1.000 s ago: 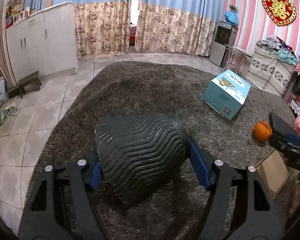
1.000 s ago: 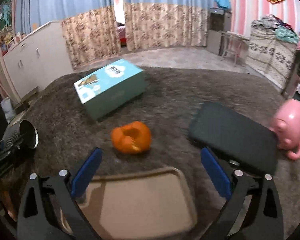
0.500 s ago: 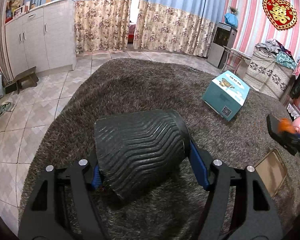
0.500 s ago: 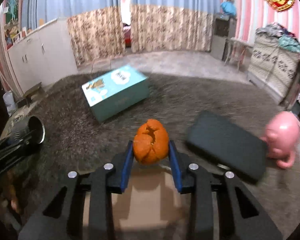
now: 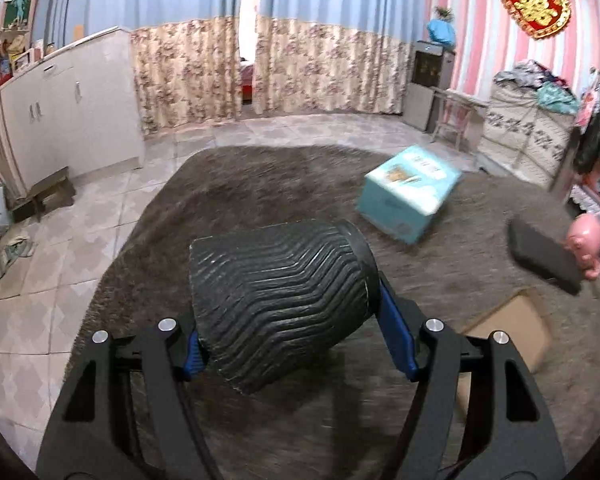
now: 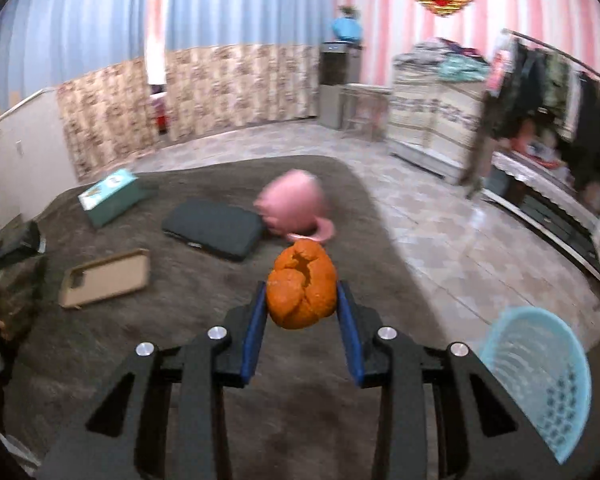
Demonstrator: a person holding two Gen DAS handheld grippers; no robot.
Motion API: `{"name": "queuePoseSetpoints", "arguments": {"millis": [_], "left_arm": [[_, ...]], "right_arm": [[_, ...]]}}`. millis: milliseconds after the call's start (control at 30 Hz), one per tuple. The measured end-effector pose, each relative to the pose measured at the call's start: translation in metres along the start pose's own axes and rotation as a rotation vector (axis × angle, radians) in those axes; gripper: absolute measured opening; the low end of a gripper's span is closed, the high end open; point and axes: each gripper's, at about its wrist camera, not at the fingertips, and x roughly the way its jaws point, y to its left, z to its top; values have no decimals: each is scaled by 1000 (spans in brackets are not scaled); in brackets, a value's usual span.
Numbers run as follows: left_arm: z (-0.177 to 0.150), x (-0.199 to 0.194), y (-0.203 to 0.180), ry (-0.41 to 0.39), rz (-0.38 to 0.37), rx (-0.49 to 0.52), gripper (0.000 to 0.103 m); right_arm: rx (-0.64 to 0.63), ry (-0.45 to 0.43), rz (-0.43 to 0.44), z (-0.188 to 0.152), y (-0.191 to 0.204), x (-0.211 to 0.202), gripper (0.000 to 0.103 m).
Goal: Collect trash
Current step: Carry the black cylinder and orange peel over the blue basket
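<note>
My left gripper is shut on a black ribbed paper cup, held on its side above the brown carpet. My right gripper is shut on an orange peel, lifted above the carpet. A light blue plastic basket stands on the tiled floor at the lower right of the right wrist view. The left gripper and its cup show dimly at the left edge of that view.
On the carpet lie a teal box, a black flat case, a tan phone case and a pink pig toy. White cabinets line the left wall.
My right gripper closed on the orange peel, lifted it and swung right, bringing the blue basket into view. The left gripper kept its hold on the cup and shifted slightly.
</note>
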Motion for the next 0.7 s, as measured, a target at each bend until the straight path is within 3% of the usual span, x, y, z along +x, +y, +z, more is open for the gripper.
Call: {"name": "queuePoseSetpoints", "arguments": {"millis": [167, 700], "left_arm": [[4, -31, -47, -37, -94, 36, 68], [-26, -99, -250, -88, -391, 289, 68]], "right_arm": [[85, -22, -68, -17, -52, -12, 35], [179, -60, -145, -35, -137, -35, 35]]}}
